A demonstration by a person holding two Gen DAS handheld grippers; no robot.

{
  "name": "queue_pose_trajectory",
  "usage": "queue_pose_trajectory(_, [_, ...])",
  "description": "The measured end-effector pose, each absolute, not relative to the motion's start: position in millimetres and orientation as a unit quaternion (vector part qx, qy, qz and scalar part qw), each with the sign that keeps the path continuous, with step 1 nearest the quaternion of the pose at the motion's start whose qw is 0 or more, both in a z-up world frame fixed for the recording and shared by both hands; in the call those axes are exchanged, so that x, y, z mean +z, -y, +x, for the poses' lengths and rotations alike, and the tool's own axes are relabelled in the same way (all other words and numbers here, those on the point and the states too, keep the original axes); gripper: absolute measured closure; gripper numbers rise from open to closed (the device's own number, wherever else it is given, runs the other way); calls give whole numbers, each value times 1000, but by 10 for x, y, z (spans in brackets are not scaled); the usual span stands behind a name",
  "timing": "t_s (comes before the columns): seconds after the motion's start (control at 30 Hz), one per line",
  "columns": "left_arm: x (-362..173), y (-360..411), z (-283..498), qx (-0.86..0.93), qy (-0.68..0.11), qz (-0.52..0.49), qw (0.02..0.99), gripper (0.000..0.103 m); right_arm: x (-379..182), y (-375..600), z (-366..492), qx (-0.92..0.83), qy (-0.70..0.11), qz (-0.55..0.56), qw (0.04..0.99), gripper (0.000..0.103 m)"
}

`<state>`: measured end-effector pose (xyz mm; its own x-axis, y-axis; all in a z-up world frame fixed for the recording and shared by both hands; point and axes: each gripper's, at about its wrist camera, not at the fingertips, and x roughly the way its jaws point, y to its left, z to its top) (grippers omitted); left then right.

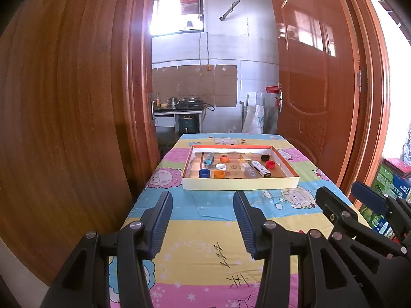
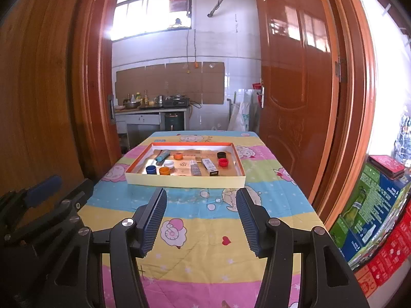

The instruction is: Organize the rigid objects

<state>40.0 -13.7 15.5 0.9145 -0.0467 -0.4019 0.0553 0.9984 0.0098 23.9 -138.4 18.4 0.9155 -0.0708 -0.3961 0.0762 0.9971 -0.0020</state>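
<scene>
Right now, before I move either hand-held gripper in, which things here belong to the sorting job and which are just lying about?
Job:
- shallow box
- blue cap, two orange caps, white cap, black cap, red cap
- blue lighter
- small white carton

Lying about:
- cartoon tablecloth
- stacked cartons
- stove counter

Your left wrist view looks forward along the table [image 1: 205, 231] toward the open doorway, from near its front edge. Your right wrist view sits just beside it, facing likewise. Both share the shallow box [image 1: 240, 182] [image 2: 185, 179], well ahead.
</scene>
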Motion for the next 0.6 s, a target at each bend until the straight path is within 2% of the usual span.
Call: queue_pose_trajectory(0.6, [146, 138, 367, -26, -205, 11, 978, 54, 186, 1399, 200, -39, -198, 3, 979, 45])
